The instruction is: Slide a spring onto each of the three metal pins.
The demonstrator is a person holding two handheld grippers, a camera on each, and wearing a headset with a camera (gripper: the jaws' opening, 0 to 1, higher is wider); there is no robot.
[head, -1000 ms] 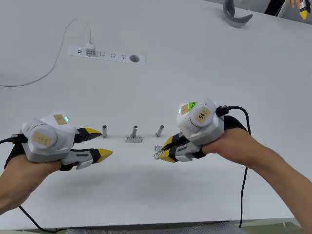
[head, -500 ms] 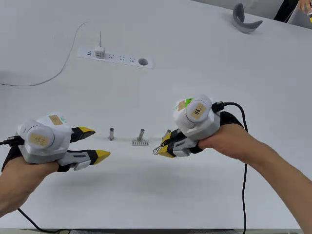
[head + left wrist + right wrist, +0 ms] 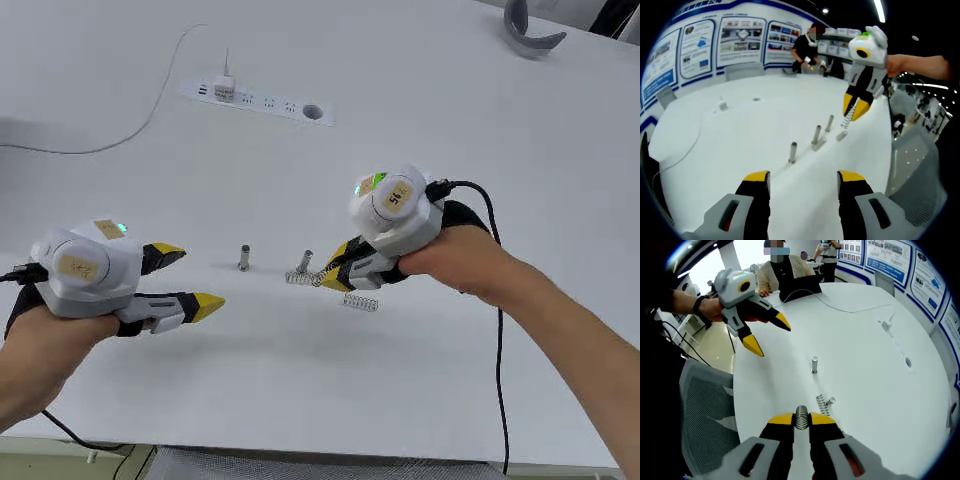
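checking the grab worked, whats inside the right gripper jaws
A spring, clamped at the tips of the right gripper, with its coils poking out beyond them. How much of the spring runs back between the jaws is covered by them.

- Bright coiled metal wire: spring [image 3: 801, 413] between the fingertips of the right gripper [image 3: 801, 420].
- Smooth grey metal: pin [image 3: 814, 364] beyond those fingertips.
- Matt, smooth white: table [image 3: 420, 130] under them.
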